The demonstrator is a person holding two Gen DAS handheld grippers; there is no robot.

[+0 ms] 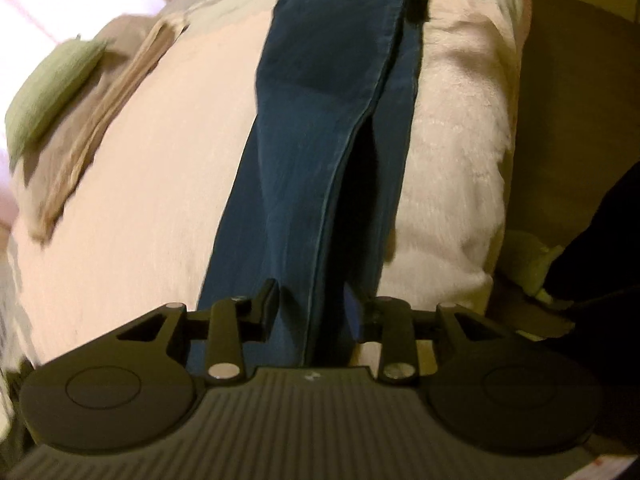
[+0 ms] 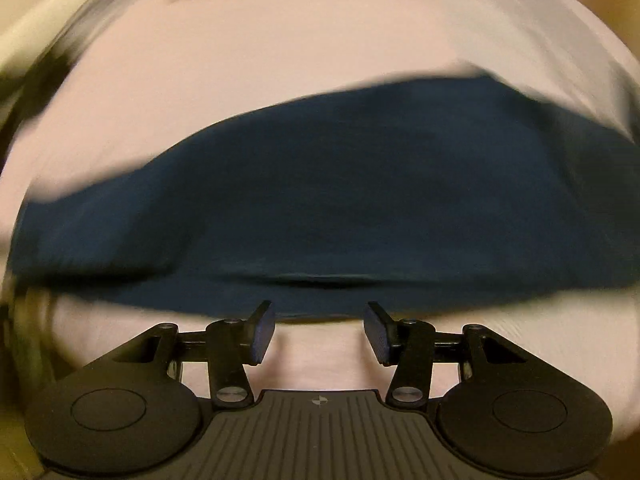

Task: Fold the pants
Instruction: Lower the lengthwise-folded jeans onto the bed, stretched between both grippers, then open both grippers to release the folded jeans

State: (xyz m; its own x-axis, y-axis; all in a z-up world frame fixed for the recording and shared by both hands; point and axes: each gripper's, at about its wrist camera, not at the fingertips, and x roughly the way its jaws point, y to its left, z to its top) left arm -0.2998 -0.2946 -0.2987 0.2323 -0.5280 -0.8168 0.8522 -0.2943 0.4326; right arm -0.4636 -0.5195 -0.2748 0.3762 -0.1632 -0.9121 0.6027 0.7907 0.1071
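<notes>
While the left wrist view was fairly sharp, the right one was mostly motion smear. The long dark-blue fabric pants (image 1: 320, 140) ran up the frame's middle across a pale pink fuzzy blanket (image 1: 160, 160), with the left gripper (image 1: 316, 304) straddling the near end; couldn't tell if it was pinching. Only that view caught the green cushion (image 1: 52, 92), upper left. The right gripper (image 2: 319, 330) sat spread apart, empty, just short of the pants' blurry edge.
</notes>
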